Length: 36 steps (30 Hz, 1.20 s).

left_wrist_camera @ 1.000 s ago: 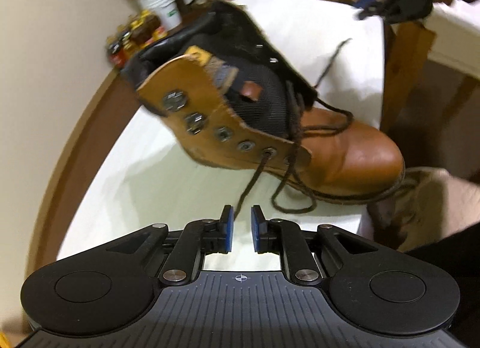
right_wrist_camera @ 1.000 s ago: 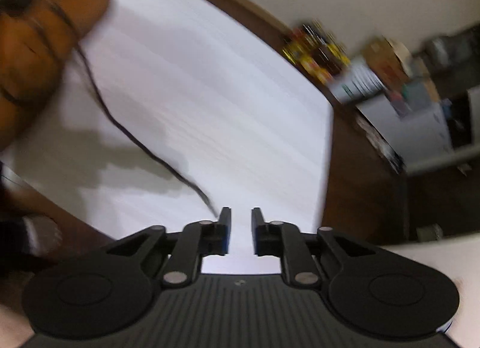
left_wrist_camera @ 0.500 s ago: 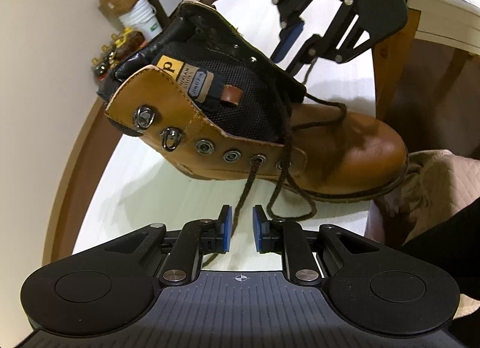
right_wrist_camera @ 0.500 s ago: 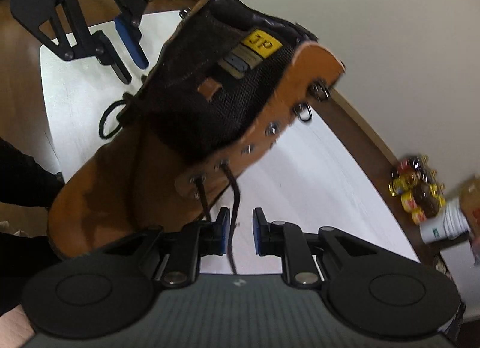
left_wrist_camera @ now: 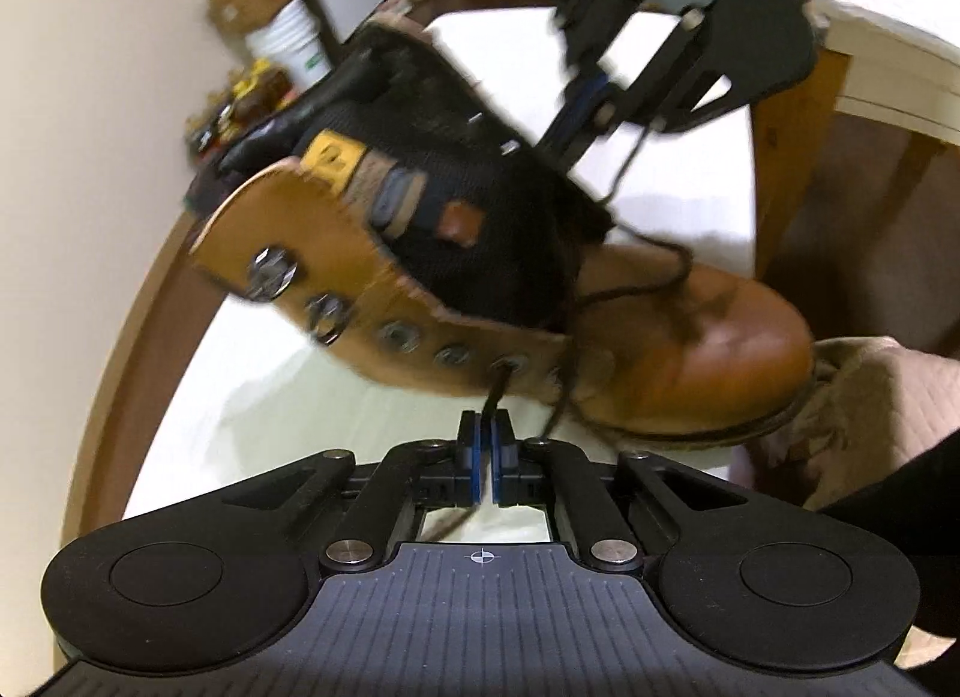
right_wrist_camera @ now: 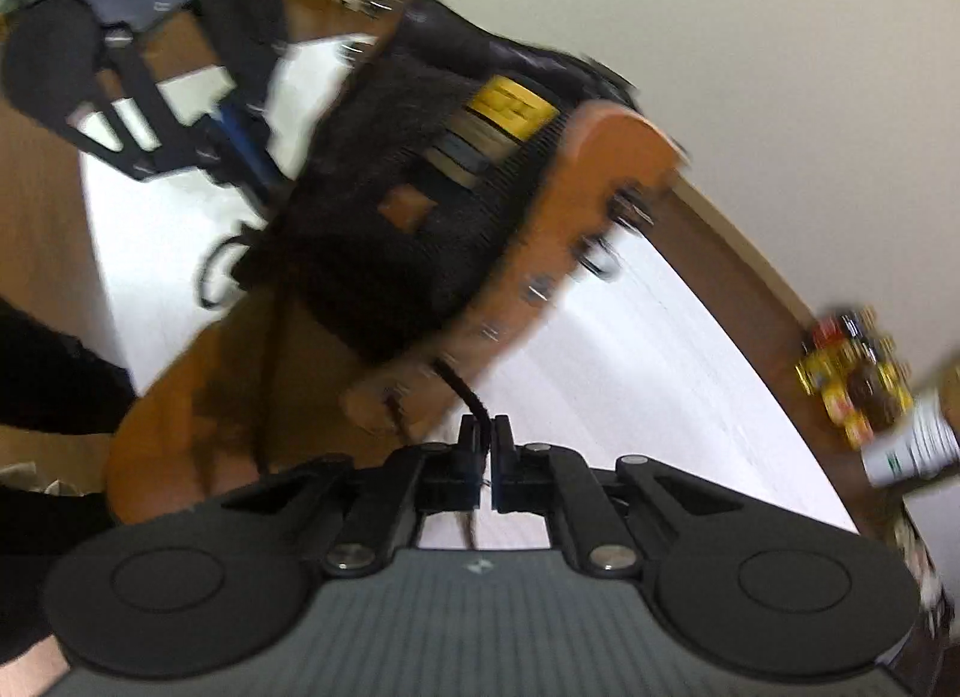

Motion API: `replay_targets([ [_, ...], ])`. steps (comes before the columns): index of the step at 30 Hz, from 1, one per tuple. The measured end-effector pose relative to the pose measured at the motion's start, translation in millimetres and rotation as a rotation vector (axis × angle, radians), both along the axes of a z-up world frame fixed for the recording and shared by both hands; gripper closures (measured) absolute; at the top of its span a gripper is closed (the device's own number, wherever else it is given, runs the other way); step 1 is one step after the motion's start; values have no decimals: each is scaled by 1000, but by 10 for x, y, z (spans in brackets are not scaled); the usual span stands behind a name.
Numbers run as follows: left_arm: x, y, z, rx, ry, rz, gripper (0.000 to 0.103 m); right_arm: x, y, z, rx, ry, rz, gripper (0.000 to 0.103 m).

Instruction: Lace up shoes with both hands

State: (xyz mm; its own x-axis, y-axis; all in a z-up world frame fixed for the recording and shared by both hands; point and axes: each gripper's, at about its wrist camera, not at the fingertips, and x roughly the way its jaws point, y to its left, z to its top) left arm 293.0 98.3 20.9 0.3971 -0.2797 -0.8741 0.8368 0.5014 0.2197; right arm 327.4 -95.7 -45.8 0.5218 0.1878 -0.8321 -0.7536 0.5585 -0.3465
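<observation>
A tan leather boot point(left_wrist_camera: 690, 349) with a black mesh tongue lies tilted on the white table point(left_wrist_camera: 270, 415), blurred by motion. A dark brown lace point(left_wrist_camera: 498, 391) runs out of a lower eyelet straight into my left gripper point(left_wrist_camera: 485, 427). Its jaws are closing, with the blue pads pinching the lace. On the boot's far side hangs my right gripper point(left_wrist_camera: 591, 90). In the right wrist view the boot point(right_wrist_camera: 372, 253) fills the middle. The other lace end point(right_wrist_camera: 465, 388) leaves an eyelet and enters my right gripper point(right_wrist_camera: 486, 433), whose closing jaws clamp it. My left gripper point(right_wrist_camera: 240, 138) shows beyond the boot.
Small bottles point(left_wrist_camera: 252, 96) and a white bucket point(left_wrist_camera: 288, 45) stand on the floor by the wall. A beige quilted cloth point(left_wrist_camera: 870, 397) lies by the boot's toe. A wooden table leg point(left_wrist_camera: 786, 156) stands at the right. The bottles point(right_wrist_camera: 858, 379) also appear at right.
Both grippers' jaws stood apart around the laces and have now closed on them. The right gripper swung from the bare table to the boot's side. The boot has shifted and blurred.
</observation>
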Motion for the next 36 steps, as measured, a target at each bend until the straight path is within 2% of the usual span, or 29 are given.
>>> replay_targets([
  [5, -80, 161, -47, 50, 41, 22, 101, 149, -440, -81, -108, 18, -214, 100],
  [12, -293, 375, -196, 137, 118, 39, 101, 258, -1003, -172, -227, 59, -416, 100],
  [14, -334, 459, -245, 165, 134, 51, 101, 317, -990, -119, -238, 64, -438, 100],
  [21, -526, 747, -415, 330, 206, 63, 101, 289, -966, -285, -251, 87, -498, 100],
  [28, -606, 881, -423, 358, 250, 101, 101, 223, -1025, -369, -254, 103, -506, 101],
  [36, -680, 814, -510, 372, 302, 68, 101, 53, -1084, -364, -273, 138, -529, 101],
])
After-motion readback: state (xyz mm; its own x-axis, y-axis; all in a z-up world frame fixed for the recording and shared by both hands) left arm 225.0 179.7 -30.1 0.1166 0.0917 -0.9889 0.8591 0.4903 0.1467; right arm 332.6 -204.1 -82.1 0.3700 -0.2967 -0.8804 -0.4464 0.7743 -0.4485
